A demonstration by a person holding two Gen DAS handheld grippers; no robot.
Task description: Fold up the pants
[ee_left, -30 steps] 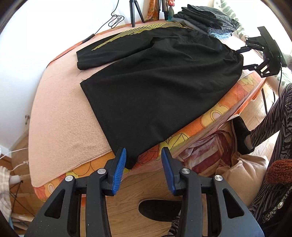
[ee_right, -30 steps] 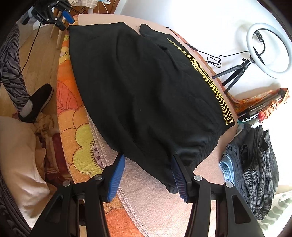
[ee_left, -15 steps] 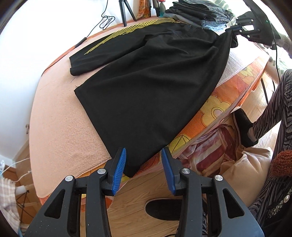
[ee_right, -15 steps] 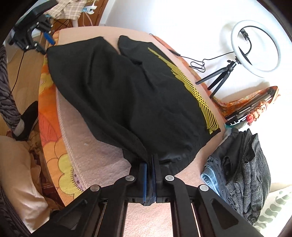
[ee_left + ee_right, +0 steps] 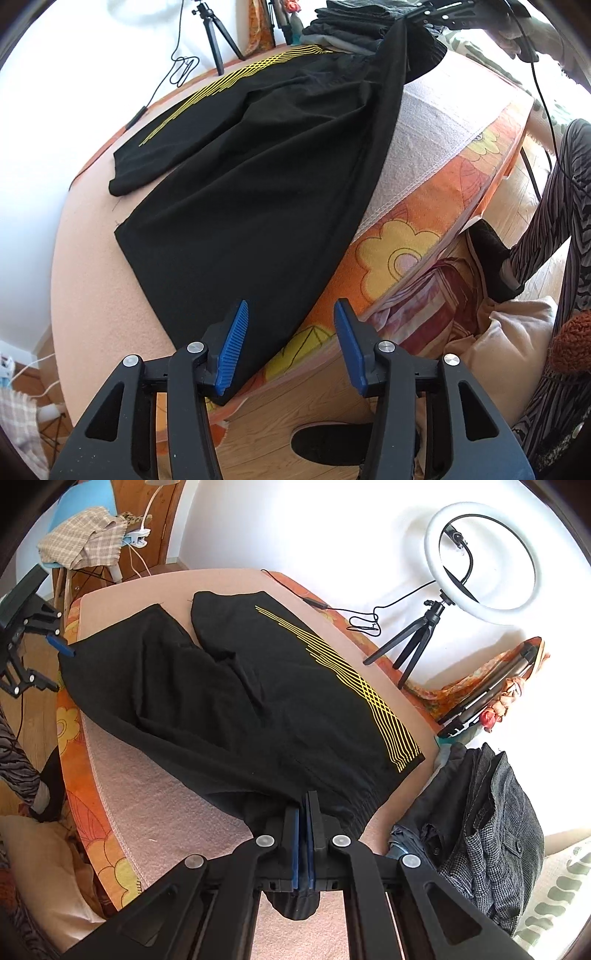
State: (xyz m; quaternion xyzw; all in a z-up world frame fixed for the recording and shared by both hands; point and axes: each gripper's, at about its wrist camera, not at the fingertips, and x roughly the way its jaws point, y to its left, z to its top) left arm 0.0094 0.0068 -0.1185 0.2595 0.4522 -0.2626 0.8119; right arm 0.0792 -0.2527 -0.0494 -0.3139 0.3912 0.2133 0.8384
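Note:
Black pants (image 5: 258, 177) with yellow stripes lie spread on the pink-covered table (image 5: 92, 266). My left gripper (image 5: 291, 332) is open at the near leg hem, its blue pads on either side of the cloth corner that hangs over the table's edge. My right gripper (image 5: 303, 812) is shut on the pants' waistband (image 5: 332, 801) and holds that corner lifted off the table. In the left wrist view the right gripper (image 5: 443, 7) shows at the top with the cloth hanging from it. In the right wrist view the left gripper (image 5: 26, 627) shows at the far left.
A pile of folded dark clothes (image 5: 476, 819) lies at the waistband end. A ring light on a tripod (image 5: 480, 557) stands by the wall with its cable (image 5: 365, 620) on the table. An orange flowered cover (image 5: 424, 236) hangs over the front edge. Cushions (image 5: 498, 347) and my feet are on the floor.
My right gripper closed on the waistband and lifted it up and inward, pulling the cloth off the front edge. My left gripper stayed open at the leg hem.

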